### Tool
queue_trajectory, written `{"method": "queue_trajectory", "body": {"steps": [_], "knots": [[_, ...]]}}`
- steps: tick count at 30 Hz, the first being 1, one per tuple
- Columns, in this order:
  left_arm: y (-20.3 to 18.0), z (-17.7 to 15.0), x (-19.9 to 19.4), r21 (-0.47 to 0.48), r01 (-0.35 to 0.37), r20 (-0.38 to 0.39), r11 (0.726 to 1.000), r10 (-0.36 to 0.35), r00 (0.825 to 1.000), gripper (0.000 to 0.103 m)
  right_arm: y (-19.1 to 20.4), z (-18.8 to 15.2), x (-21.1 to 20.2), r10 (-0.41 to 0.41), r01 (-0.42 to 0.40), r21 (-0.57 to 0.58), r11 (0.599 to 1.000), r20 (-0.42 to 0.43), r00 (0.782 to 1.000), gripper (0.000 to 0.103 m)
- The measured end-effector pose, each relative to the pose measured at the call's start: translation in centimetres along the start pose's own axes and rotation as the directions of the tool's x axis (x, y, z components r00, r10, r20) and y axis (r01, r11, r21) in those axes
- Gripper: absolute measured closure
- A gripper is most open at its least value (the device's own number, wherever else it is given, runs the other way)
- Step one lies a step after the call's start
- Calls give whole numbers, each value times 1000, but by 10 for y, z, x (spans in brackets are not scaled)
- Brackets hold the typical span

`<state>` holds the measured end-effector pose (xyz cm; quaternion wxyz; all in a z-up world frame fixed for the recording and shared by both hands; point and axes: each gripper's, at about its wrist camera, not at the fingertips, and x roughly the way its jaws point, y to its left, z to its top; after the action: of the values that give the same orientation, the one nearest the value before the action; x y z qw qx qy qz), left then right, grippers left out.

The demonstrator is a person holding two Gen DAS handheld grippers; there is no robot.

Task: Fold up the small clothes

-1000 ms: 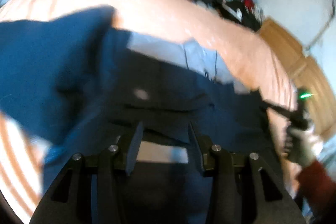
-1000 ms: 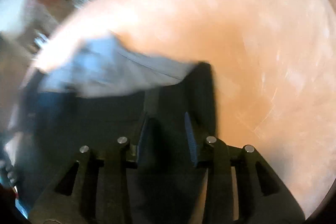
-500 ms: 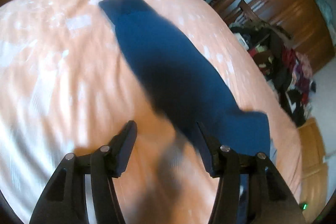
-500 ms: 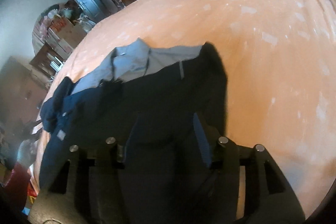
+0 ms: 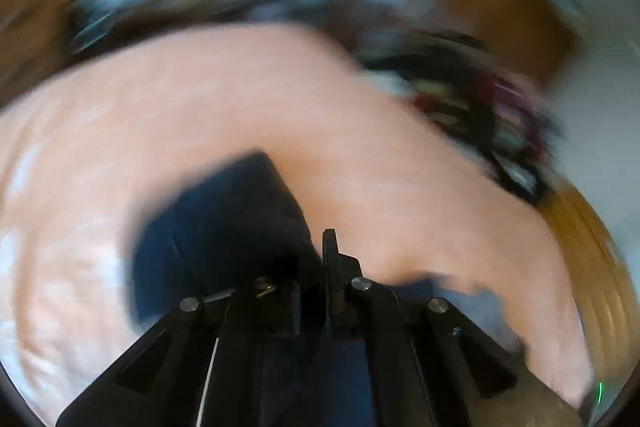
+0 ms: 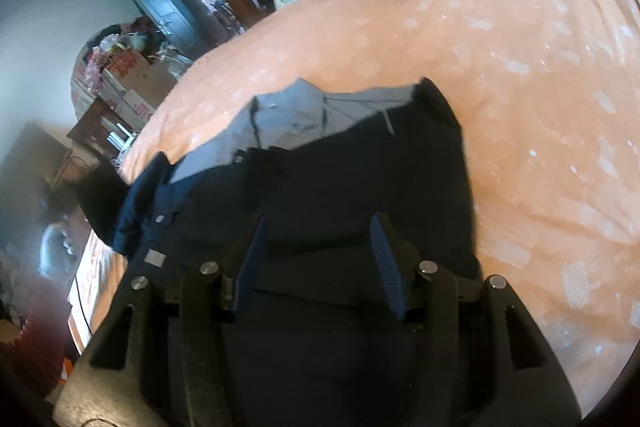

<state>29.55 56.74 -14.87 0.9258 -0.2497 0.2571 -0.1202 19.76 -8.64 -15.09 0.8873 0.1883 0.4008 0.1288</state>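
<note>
— While the trousers (image 6: 360,179) lie spread on the bed (image 6: 520,67), where is a hold best taken?

— At an edge or the waistband, it is judged. Dark, soft cloth is seen, limp and light by the look of it; it would be expected to sag and crease if lifted at one point. The pale lining (image 6: 304,115) is shown turned out at the far end.

— How are the fingers set?

— The right gripper (image 6: 318,259) is seen spread wide above the cloth, with nothing between its blue pads. The left gripper (image 5: 312,267) is seen drawn nearly together on a fold of dark cloth (image 5: 224,227), apparently the same garment; through the blur a firm pinch is judged likely.

— Are any containers shown?

— None is seen on the bed. Cardboard boxes (image 6: 132,75) are stacked well apart, by the wall; their contents cannot be made out.
</note>
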Motion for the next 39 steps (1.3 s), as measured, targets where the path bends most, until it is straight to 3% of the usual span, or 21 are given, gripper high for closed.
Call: {"method": "queue_trajectory", "body": {"steps": [2,3,4,5,6,8,11,13,16,19,21,24,27,29,36,37,38,39], "knots": [[-87,-20,-1,151,187,-15,971,-187,982,98,8,1,2,31,-31,-11,999,4,1000,50],[-132,-42,2,227,261,-46,938,-258,965,88,12,0,4,52,-52,-14,999,-3,999,50],[-156,-58,9,255,307,-89,917,-294,952,66,14,-1,7,70,-70,-13,997,-11,998,49],[-180,-86,25,259,354,-178,898,-316,932,53,18,-4,11,93,-93,-9,996,-24,995,49],[-190,-108,37,246,374,-245,894,-316,917,45,21,-7,17,118,-118,-8,993,-43,992,48],[-192,-153,57,218,370,-362,903,-277,890,46,25,-13,24,145,-145,-5,989,-70,987,47],[-162,-190,55,140,322,-412,936,-241,879,50,28,-22,42,185,-188,-9,982,-142,972,46],[-135,-200,47,87,275,-411,958,-217,886,50,23,-24,55,194,-195,9,981,-175,965,44],[-85,-206,25,-27,189,-370,982,-185,910,49,8,-23,60,212,-201,84,976,-148,966,44],[-39,-209,11,-168,140,-293,976,-185,938,49,-4,-14,68,217,-201,128,971,-125,968,44],[-28,-217,4,-205,141,-269,969,-194,943,52,-7,-5,80,225,-205,145,968,-141,964,46],[-27,-218,4,-178,117,-264,977,-162,951,54,-6,10,103,281,-251,175,952,-172,944,48],[-32,-223,2,-179,123,-260,976,-168,951,54,-4,16,122,149,-122,126,985,-238,960,49],[-33,-228,7,-201,132,-255,971,-182,950,54,-6,18,129,126,-96,129,987,-247,961,51],[-33,-221,2,-204,137,-248,969,-186,951,54,4,16,150,192,-163,129,978,-270,943,49],[-33,-221,2,-203,136,-248,970,-185,951,54,5,17,152,193,-165,125,978,-270,943,53],[-33,-220,3,-204,136,-249,970,-186,951,54,5,19,154,189,-161,124,979,-264,946,76],[-33,-221,2,-203,135,-249,970,-185,951,54,4,20,155,178,-151,121,981,-265,948,93]]}}
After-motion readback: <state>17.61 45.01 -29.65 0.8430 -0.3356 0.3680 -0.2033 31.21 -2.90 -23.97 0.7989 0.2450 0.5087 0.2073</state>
